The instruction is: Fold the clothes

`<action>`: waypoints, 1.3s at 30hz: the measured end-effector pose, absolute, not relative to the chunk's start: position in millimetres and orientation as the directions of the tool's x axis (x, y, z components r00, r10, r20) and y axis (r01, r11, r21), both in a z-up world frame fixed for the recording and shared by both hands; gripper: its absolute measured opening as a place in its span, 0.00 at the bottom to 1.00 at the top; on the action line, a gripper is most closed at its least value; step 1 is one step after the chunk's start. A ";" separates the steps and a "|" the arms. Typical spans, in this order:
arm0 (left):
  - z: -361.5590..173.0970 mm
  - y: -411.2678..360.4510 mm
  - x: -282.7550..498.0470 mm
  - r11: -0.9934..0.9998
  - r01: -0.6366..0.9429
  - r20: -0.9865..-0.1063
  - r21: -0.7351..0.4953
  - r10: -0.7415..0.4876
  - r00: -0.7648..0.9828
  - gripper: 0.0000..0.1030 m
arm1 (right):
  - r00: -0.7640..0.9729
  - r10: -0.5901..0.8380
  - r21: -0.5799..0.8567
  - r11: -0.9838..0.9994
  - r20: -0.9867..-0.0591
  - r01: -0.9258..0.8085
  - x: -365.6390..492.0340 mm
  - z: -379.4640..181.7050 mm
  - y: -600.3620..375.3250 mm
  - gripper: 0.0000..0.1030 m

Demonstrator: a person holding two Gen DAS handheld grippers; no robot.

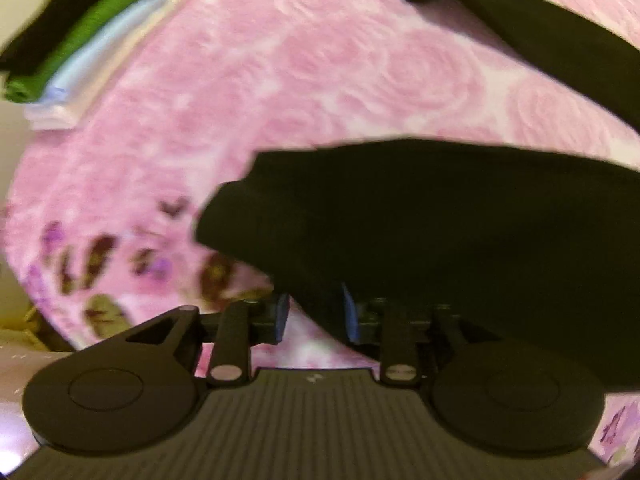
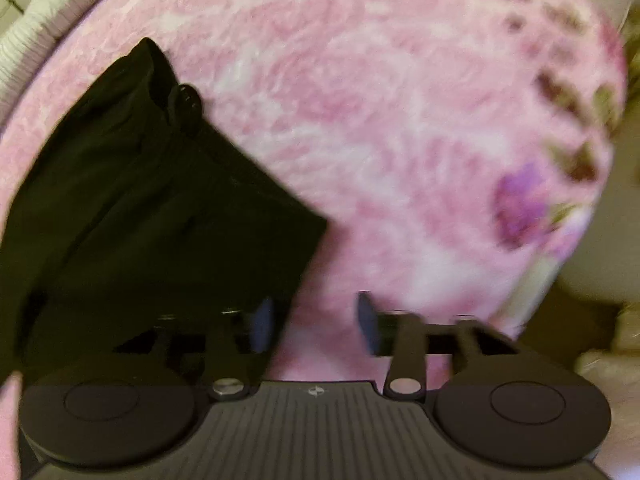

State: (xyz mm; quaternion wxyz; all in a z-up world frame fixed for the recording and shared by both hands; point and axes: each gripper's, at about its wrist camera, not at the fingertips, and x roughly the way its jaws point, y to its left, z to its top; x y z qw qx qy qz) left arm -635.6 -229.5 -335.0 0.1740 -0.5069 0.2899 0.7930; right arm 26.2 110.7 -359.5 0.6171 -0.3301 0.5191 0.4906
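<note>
A pink rose-patterned blanket (image 1: 320, 80) is spreading beneath both grippers and filling most of each view, with purple and brown flower prints near its edge.

On it, a black garment (image 1: 460, 248) is lying just ahead of the left gripper (image 1: 314, 316) and reaching off to that gripper's right. Its long axis is running left to right across the left wrist view, with a rounded folded end pointing left. In the right wrist view the same black garment (image 2: 152, 208) is sitting ahead and left of the right gripper (image 2: 316, 320), its long axis slanting from lower left up toward a bunched end far ahead.

Another strip of black cloth (image 1: 540, 28) is crossing the blanket far ahead and right of the left gripper.

A stack of folded clothes (image 1: 80, 40), black, green, pale blue and white, is resting far ahead to that gripper's left.

The left gripper's jaws are standing apart, the garment's lower edge overlapping the right pad (image 1: 349, 312) without being pinched. The right gripper's jaws are standing apart too, with only blanket showing between them and the garment's corner lying by the left pad (image 2: 264, 320).
</note>
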 end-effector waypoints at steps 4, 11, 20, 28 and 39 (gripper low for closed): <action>-317.4 -212.9 -613.6 -0.757 -0.610 -0.900 0.232 0.071 -0.431 0.37 | 0.095 0.389 -0.017 0.198 -0.916 -0.980 1.6 -324.4 108.3 0.46; -346.3 -181.3 -608.8 -0.725 -0.671 -0.950 0.155 0.077 -0.303 0.38 | 0.018 0.185 0.005 0.126 -0.983 -0.992 -37.1 -380.1 114.4 0.35; -303.7 -77.7 -717.4 -0.721 -0.688 -0.894 -0.078 0.356 -0.271 0.48 | -0.072 0.385 0.129 0.126 -0.920 -0.984 -63.9 -326.5 171.6 0.39; -323.8 -51.6 -822.8 -0.809 -0.284 -0.792 -0.514 0.575 -0.205 0.60 | -0.179 0.444 0.270 0.150 -0.878 -0.951 -81.3 -334.6 246.6 0.42; -381.0 -83.3 -854.8 -0.610 0.117 -0.604 -0.783 0.703 -0.375 0.16 | -0.144 0.417 0.214 0.125 -0.897 -0.969 -108.6 -348.7 268.5 0.46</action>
